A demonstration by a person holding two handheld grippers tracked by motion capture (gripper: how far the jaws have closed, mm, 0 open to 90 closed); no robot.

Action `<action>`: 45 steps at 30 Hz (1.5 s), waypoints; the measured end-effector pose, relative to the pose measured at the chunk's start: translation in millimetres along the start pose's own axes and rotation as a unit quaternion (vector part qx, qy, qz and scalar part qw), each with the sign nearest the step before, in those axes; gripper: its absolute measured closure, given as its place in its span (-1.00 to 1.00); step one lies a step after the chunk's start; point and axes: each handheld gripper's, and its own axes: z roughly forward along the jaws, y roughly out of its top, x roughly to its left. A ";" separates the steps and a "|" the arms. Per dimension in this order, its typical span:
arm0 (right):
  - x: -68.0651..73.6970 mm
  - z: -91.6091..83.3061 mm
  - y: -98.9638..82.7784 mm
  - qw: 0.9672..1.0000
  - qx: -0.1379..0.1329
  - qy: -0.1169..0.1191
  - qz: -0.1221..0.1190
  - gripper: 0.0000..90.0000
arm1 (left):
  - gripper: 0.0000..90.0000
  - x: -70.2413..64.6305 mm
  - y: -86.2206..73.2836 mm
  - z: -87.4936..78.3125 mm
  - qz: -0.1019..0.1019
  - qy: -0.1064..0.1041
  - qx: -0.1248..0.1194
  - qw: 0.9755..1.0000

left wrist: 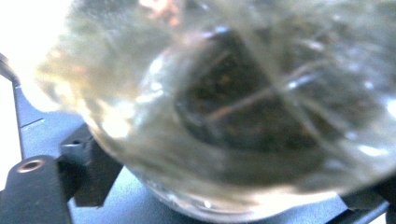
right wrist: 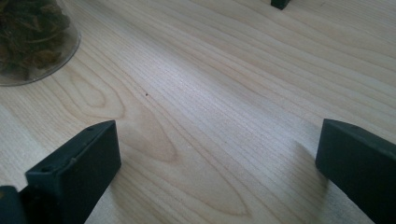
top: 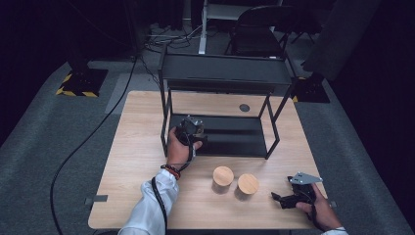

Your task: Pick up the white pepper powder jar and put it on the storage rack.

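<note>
A clear glass jar with dark dried contents looms blurred between the jaws of my left gripper, which reaches onto the lower shelf of the black rack. The left finger sits at the jar's edge and I see no firm press on the glass. Two jars with round wooden lids stand on the table in front of the rack. My right gripper rests low at the front right, jaws wide open over bare wood, nothing between them. One jar's base is at its upper left.
The rack has a top shelf over the lower one, with thin legs at the corners. The wooden table has a dark round hole at the back. A chair stands beyond the table.
</note>
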 end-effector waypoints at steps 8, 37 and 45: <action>0.0 0.0 0.0 1.000 0.000 0.000 0.000 -1.00 | -0.92 -1.6 -0.4 -7.9 0.016 0.000 0.006 1.000; 0.0 -0.1 -0.1 1.000 0.000 0.000 0.000 -1.00 | -0.94 -15.3 8.8 -53.3 0.079 0.021 -0.011 0.997; 0.0 -0.1 -0.1 1.000 0.000 0.000 0.000 -1.00 | -0.94 -19.8 4.7 -68.0 0.105 0.021 -0.020 0.994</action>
